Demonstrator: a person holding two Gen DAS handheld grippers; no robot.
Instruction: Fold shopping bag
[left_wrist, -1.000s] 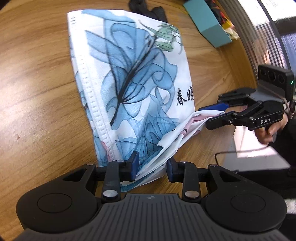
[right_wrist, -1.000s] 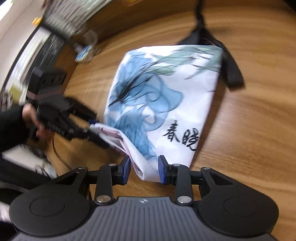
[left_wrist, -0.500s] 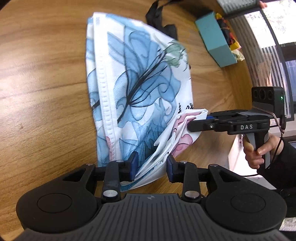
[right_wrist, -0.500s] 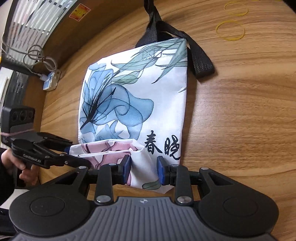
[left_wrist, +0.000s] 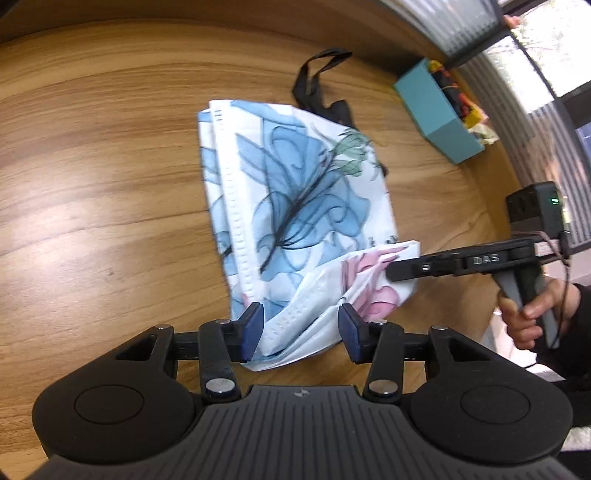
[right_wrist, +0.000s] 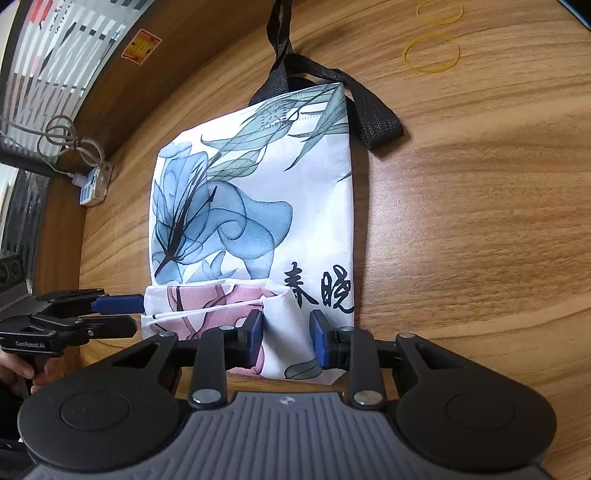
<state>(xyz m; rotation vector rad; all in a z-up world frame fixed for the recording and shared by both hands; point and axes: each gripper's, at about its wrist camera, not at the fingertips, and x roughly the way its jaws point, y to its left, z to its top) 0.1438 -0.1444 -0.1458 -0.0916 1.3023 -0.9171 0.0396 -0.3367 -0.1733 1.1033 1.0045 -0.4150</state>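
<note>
Your worktop (right_wrist: 480, 229) was a broad wood-grain top, and the bag (right_wrist: 255, 206) lay flat on it, well in from the edges, white with a big blue flower and black characters. Its black straps (right_wrist: 369, 114) trailed off the far end onto bare wood. The near end of the bag was turned up, showing a pink-printed layer lying over the blue.

A teal box (left_wrist: 436, 110) sat near the far right edge, in your left camera. Two yellow rubber bands (right_wrist: 432, 51) lay beyond the bag toward the far right corner, and a white power strip (right_wrist: 92, 184) sat by the left edge with its cable coiled.

Your left claw (left_wrist: 301, 332) had just been opening. Its blue pads (left_wrist: 253, 332) stood apart with the bag's near corner loose between them, neither pad visibly pressing on the fabric.

Your right claw (right_wrist: 286, 338) had been closing slightly and straddled the turned-up end. Its left pad looked against the fabric, but I cannot tell whether it truly clamped it.
</note>
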